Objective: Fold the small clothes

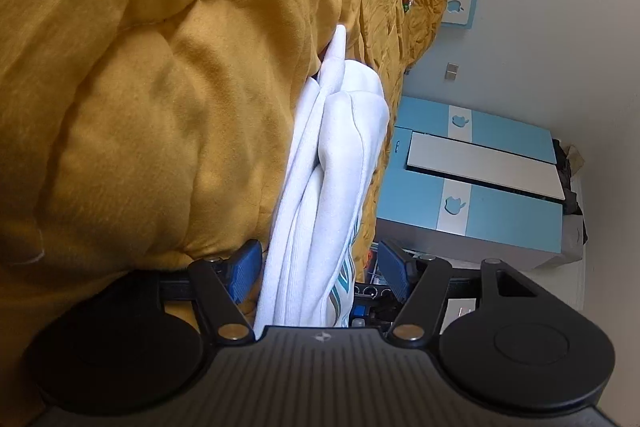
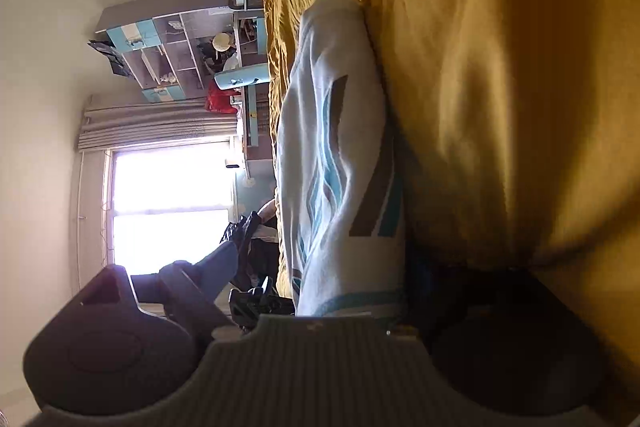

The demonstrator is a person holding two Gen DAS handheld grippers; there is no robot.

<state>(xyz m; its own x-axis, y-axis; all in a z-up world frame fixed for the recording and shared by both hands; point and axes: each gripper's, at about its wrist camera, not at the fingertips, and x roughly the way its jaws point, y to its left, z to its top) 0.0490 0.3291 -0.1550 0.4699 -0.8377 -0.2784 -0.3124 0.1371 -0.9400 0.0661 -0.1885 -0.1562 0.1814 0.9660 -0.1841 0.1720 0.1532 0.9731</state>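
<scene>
Left wrist view: the left claw (image 1: pixel 318 269) is turned on its side, with its two blue pads (image 1: pixel 245 269) spread apart. A folded white garment (image 1: pixel 324 195) passes between the pads and extends forward from the claw. The pad on the bed side lies just beside the cloth; the other pad stands apart from it, so the claw is open and not clamped. A teal print shows on the garment's near edge, close to the claw body. The garment rests against the mustard-yellow quilt (image 1: pixel 140 87), which fills everything to the left of the claw. To the right of the claw, well apart, stands a blue and white wardrobe (image 1: pixel 500 179) against a pale wall.

Right wrist view: the right claw (image 2: pixel 316 291) is also turned on its side. Left of it, well apart, are a bright window (image 2: pixel 168 203) and a shelf unit (image 2: pixel 172 43). One finger (image 2: pixel 216 267) shows left of the garment (image 2: pixel 336 155), apart from the cloth; the other is lost in shadow against the quilt (image 2: pixel 500 87), so whether this claw grips cannot be told. The garment, with teal and brown stripes, runs forward from the claw body, lying against the quilt on its right
</scene>
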